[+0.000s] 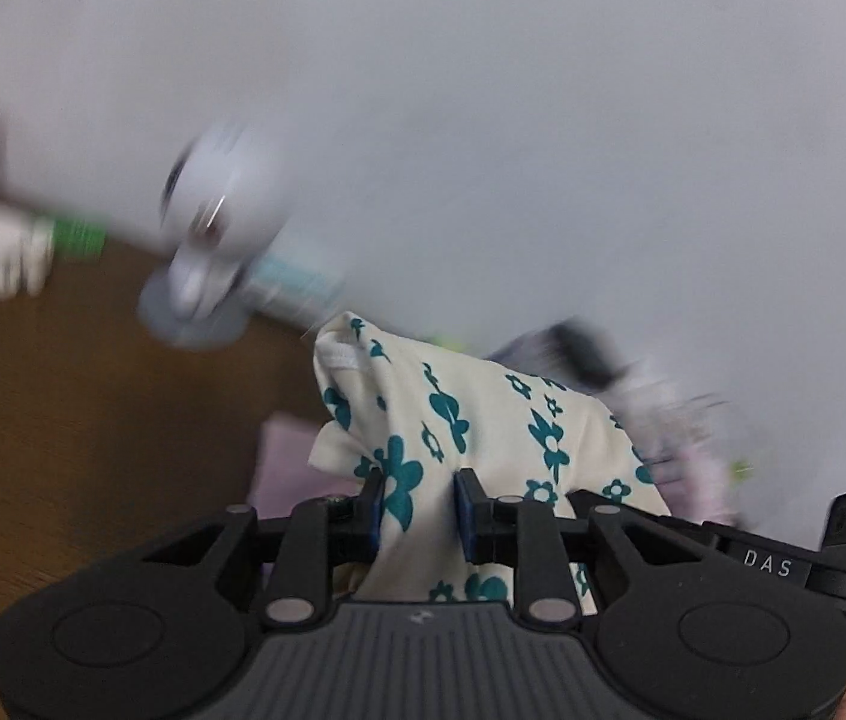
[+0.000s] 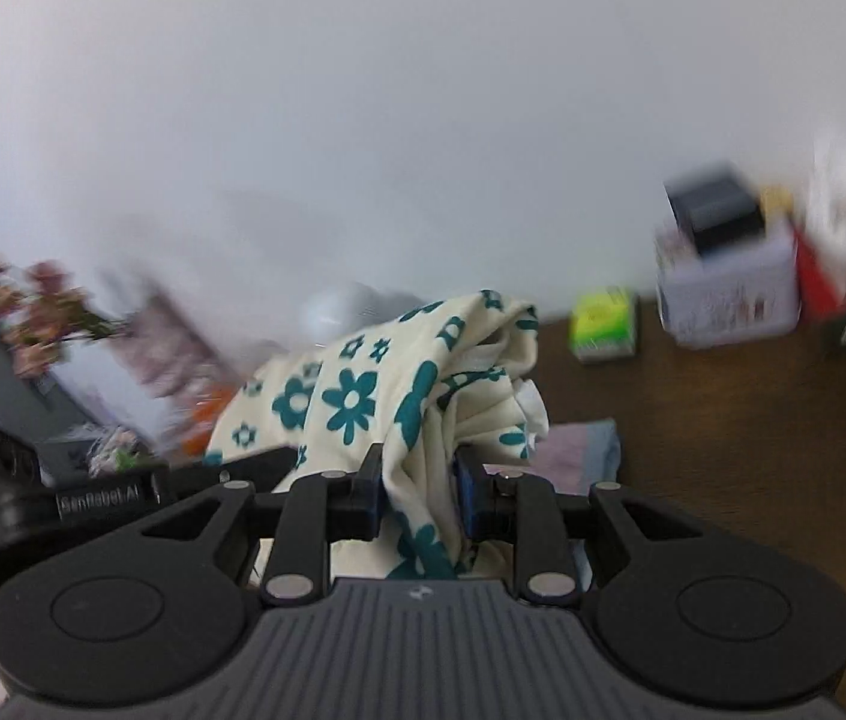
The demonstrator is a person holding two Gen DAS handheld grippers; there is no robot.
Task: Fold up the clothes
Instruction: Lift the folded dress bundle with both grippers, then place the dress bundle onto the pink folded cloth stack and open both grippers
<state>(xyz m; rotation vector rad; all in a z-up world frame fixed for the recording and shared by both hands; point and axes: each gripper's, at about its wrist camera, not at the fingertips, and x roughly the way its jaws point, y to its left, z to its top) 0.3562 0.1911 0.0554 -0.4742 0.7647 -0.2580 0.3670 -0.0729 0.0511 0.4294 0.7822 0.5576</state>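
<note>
Above the table point(image 2: 723, 420), fingers point(image 2: 372, 483) clamping garment point(image 2: 357, 396)

A cream garment point(image 1: 483, 420) printed with teal flowers hangs bunched and creased above the brown counter point(image 1: 63, 420), its fabric lifted into peaks.

Dark brown table point(image 2: 753, 420) — green box point(image 2: 603, 321), white box point(image 2: 729, 294), pale folded cloth point(image 2: 579, 450).
</note>
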